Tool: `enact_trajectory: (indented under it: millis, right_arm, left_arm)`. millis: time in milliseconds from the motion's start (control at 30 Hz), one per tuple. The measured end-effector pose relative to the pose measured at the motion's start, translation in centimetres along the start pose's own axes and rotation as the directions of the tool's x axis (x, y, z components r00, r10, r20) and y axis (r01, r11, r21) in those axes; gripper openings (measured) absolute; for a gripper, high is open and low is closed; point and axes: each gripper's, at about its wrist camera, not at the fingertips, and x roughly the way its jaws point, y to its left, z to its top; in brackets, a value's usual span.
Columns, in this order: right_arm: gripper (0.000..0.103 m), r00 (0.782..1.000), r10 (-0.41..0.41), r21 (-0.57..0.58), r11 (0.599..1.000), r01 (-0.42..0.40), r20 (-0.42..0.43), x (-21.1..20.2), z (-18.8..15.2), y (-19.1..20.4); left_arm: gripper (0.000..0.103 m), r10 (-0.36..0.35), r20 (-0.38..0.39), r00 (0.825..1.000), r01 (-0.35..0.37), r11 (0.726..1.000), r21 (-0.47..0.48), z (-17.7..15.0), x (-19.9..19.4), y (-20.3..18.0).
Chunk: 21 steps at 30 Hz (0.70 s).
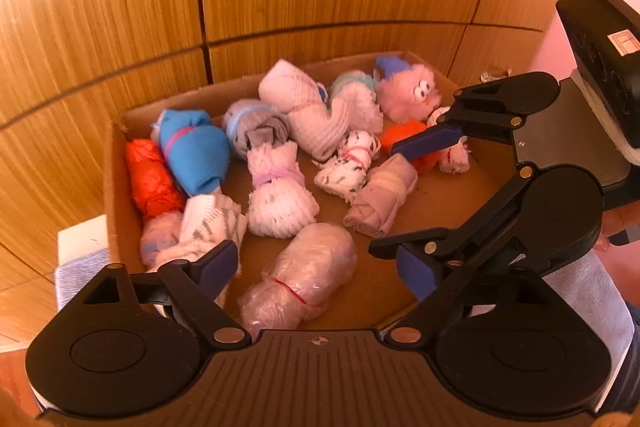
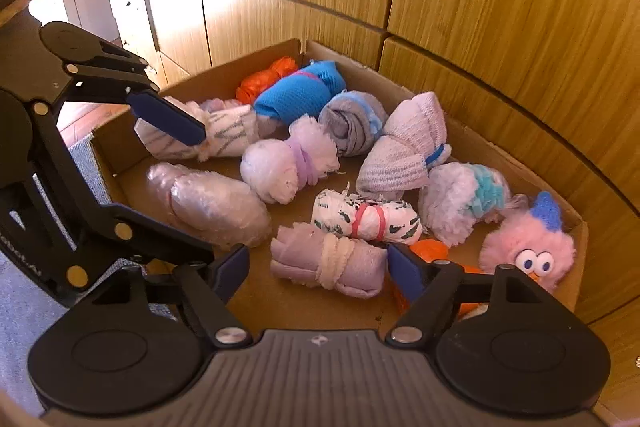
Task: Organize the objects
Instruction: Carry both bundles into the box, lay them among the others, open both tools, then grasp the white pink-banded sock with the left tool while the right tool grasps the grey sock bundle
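both our grippers hang wide and empty over the cardboard box (image 1: 116,187). at nine o'clock the left gripper (image 1: 316,263) could snag the plastic bundle (image 1: 304,271); at three o'clock the right gripper (image 2: 320,267) could nudge the lilac roll (image 2: 328,263).

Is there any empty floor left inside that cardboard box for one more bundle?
Yes: bare cardboard lies along the near side, between the plastic-wrapped bundle and the lilac roll. The back half, around the blue sock and pink toy, is crowded.
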Motion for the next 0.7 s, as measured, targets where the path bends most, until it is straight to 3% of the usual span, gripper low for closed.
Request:
enact_trajectory:
  millis: [367,567,700]
  right_arm:
    - [0.079,0.997,-0.055,0.016,0.998,0.054,0.056,-5.3,-0.9,1.6]
    - [0.082,0.994,-0.089,0.024,0.996,0.088,0.060,-5.2,-0.1,3.2]
    - [0.088,0.991,-0.118,0.090,0.990,0.112,0.065,-5.9,-0.5,3.0]
  left_arm:
    - [0.094,0.016,0.060,0.998,-0.016,1.000,-0.007,-0.8,-4.1,-1.4]
    - [0.096,0.019,0.079,0.997,-0.018,1.000,-0.013,-1.6,-6.1,-2.2]
    - [0.098,0.028,0.098,0.995,-0.026,1.000,-0.016,-2.4,-7.1,-2.9]
